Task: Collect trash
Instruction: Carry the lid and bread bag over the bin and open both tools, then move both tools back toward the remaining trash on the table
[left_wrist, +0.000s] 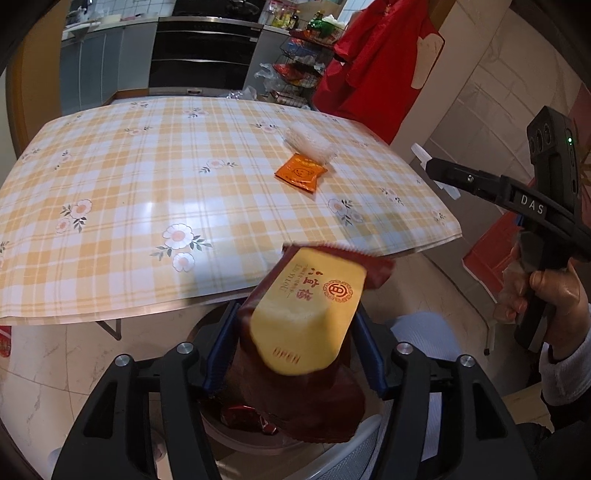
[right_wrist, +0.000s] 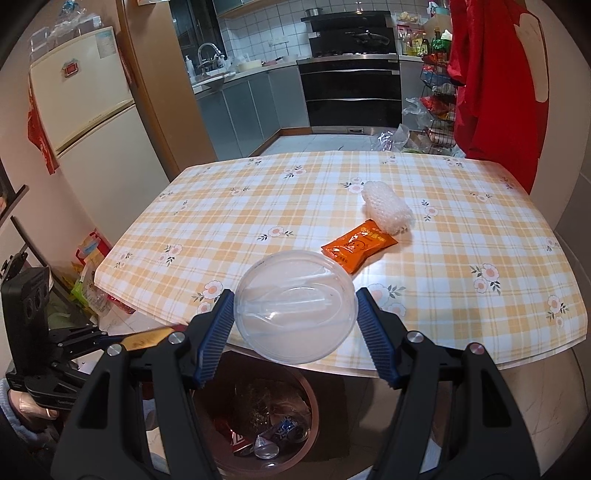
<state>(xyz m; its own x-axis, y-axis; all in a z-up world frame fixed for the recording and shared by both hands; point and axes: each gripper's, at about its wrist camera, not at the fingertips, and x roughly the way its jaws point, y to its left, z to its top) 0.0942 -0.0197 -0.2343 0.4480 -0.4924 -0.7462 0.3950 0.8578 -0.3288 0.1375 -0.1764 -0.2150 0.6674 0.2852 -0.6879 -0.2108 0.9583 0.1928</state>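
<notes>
A gold and dark red snack package hangs tilted and blurred between the blue pads of my left gripper, which stand open beside it. A round brown trash bin with wrappers in it lies right below. My right gripper is shut on a clear round plastic container with a plastic spoon inside, at the table's near edge above the bin. An orange sachet and a wad of bubble wrap lie on the table.
The table carries a yellow checked cloth with flowers. A red garment hangs at the far right beside a wire rack. A fridge and floor clutter sit to the left. A person's hand grips the right tool.
</notes>
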